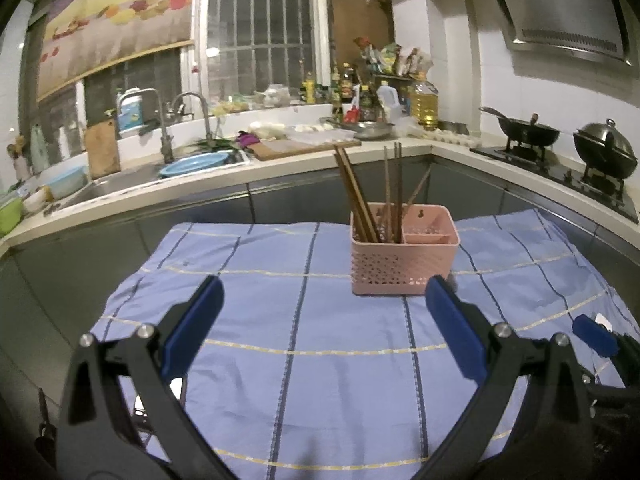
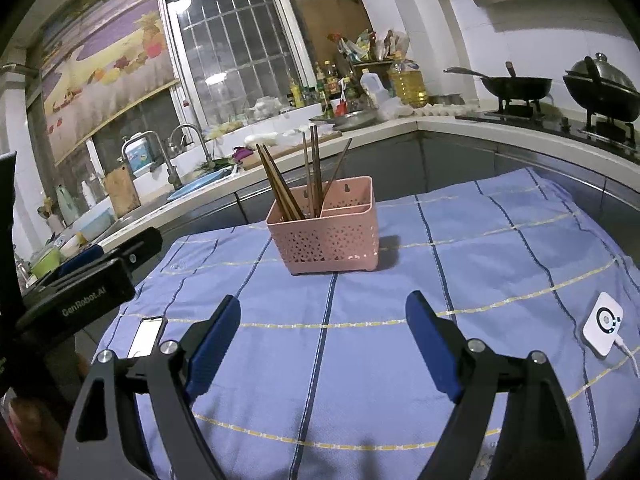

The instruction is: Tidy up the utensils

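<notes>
Both the left gripper point(image 1: 322, 298) and the right gripper point(image 2: 323, 316) are held with jaws spread apart and nothing between the blue pads, low over the near edge of the cloth-covered table point(image 2: 500, 264). The wooden chopsticks point(image 2: 316, 168) are all seen standing in the left compartment of the perforated pink plastic utensil holder point(image 2: 326, 236) near the far edge. If more sorting is needed, a slim stick is probably best pinched square and lifted straight, so the light holder is not tipped.

One pink basket point(image 2: 326, 232), about six chopsticks point(image 2: 314, 168), two woks point(image 2: 516, 86).
</notes>
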